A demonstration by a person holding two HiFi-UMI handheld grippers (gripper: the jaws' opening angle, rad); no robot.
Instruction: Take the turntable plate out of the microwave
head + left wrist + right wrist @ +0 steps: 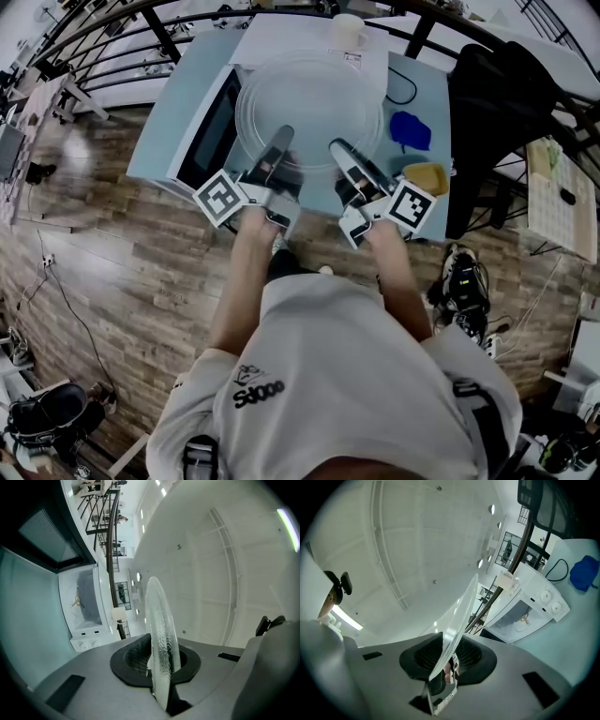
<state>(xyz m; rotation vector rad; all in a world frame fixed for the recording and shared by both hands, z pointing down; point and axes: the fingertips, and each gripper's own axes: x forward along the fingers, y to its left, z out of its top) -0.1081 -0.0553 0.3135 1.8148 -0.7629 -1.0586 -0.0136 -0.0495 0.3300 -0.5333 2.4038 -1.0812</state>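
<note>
Left gripper, right gripper parallel on plate

White logo T-shirt; grey left gripper and right gripper with marker cubes

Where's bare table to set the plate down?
The widest bare table is the strip left of the microwave. The near edge below the plate, between microwave and yellow object, also looks free. The right side is crowded: cable, blue cloth.

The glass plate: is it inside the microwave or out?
Out. The left gripper and right gripper hold the plate by its edge; the open microwave has none inside.
</note>
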